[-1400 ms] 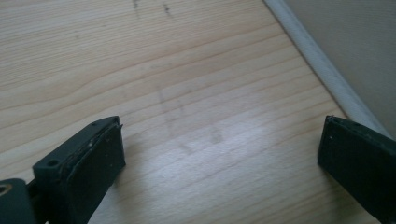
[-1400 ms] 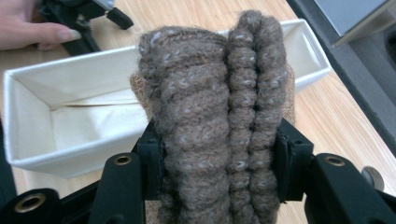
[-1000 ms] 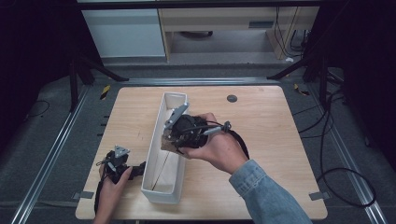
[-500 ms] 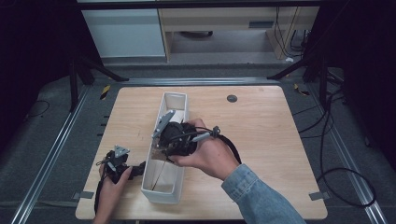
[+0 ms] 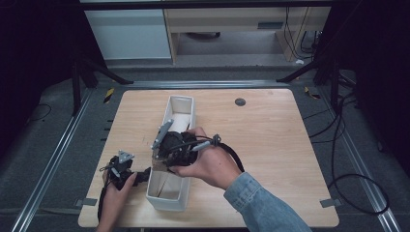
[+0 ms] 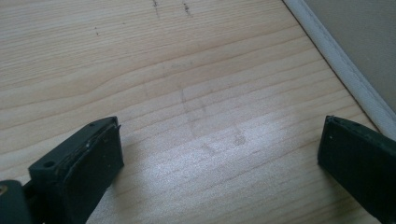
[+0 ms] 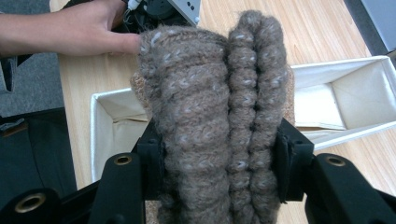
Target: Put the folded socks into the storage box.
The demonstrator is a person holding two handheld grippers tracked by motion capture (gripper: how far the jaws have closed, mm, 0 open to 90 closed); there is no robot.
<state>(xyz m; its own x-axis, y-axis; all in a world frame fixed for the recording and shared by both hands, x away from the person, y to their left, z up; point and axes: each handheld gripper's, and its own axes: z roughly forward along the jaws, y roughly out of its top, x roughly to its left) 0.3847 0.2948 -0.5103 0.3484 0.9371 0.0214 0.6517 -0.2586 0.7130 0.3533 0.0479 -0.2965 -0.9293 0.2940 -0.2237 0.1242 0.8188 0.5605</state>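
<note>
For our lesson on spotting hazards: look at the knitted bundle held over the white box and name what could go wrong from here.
1. The right gripper squeezes the thick brown knit roll only low down; its folds might spring open on release and snag the white box rim.
2. The box is narrow and light-looking; pushing the roll in could tip or shift it.
3. The left gripper, open over the table, isn't steadying the box.

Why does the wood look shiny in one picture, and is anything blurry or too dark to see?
Left gripper view: a pale glare patch sits on the wooden table between the open jaws. Right gripper view: the knitted brown bundle is sharp, the white fabric bin behind softer. High view: the table is evenly lit, the surroundings nearly black.
</note>
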